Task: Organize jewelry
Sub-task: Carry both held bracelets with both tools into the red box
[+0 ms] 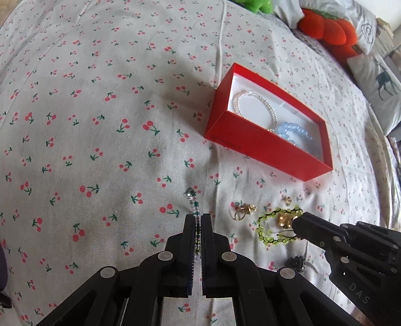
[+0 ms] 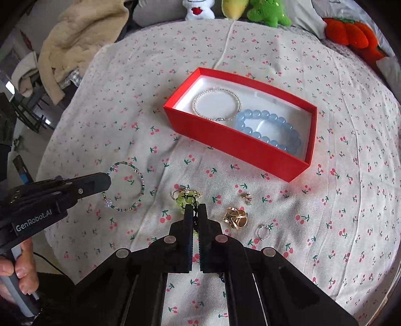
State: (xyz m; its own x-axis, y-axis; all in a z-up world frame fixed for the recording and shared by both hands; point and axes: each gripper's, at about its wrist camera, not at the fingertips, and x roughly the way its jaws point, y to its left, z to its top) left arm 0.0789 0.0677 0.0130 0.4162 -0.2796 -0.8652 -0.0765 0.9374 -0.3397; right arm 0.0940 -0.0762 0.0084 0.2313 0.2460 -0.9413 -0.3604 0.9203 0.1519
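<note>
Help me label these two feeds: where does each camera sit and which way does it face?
Left wrist: on the left tool, angled down at the bed; shows its beaded bracelet and the right tool.
Right wrist: on the right tool, angled down; shows a green bracelet, the left tool, a hand.
Shared: red box.

Bed covered by pale cherry-print sheet (image 2: pixel 125 112), lit by soft daylight. Plush toys lined along far edge: green (image 2: pixel 268 11), orange (image 2: pixel 351 31), white (image 2: pixel 199 8). Deer-print pillow (image 1: pixel 376 85) seen at right. Beige blanket (image 2: pixel 80 37) heaped at left, possibly over chair; that corner dim.
</note>
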